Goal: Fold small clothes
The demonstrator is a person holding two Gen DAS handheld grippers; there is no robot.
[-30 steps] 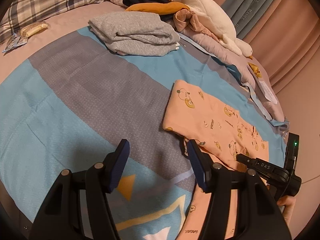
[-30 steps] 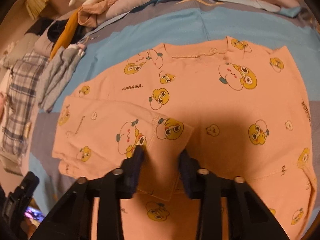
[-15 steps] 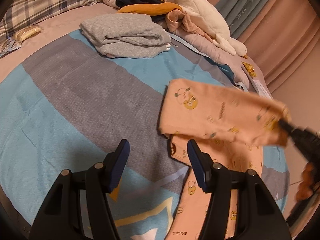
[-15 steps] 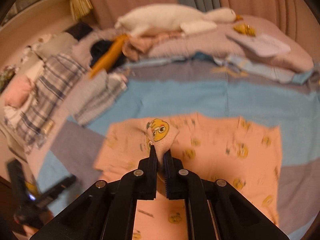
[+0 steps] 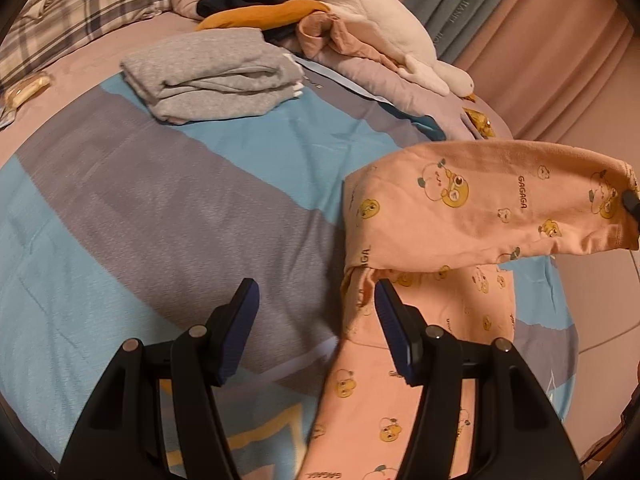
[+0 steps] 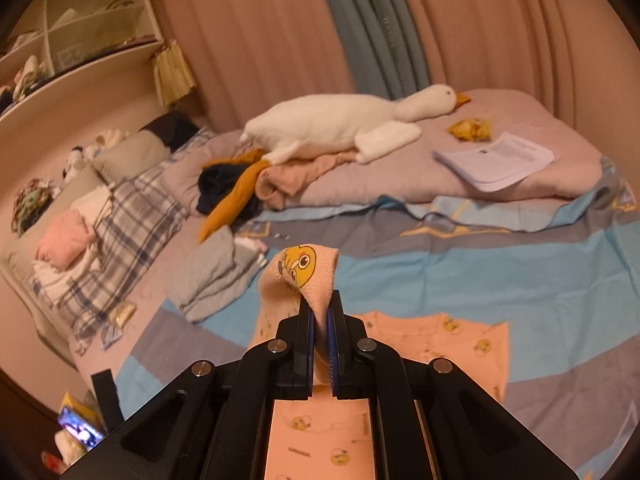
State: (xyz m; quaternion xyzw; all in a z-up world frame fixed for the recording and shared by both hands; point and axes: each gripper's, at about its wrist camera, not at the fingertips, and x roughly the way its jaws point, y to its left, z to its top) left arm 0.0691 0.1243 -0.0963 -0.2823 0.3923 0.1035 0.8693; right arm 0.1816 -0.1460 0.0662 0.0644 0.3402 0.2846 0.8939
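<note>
Peach cotton fills my right-hand view: the top [image 6: 308, 276] is pinched between my right gripper's [image 6: 319, 344] pads, jaws pressed together on a fold of it that pokes up past the tips. In the left view that lifted part hangs as a band [image 5: 480, 208] off the bedspread [image 5: 140, 216], running to the frame's right edge, while the rest lies flat below. My left gripper [image 5: 316, 328] is spread with nothing in it – its right finger sits just beside the top's near edge, not touching that I can tell. Left of the top the bedspread is bare. A grey pile [image 5: 212, 76] sits well apart at the far side, with a plush goose [image 5: 380, 28] and loose clothes beyond – curtains [image 6: 280, 40] behind.
</note>
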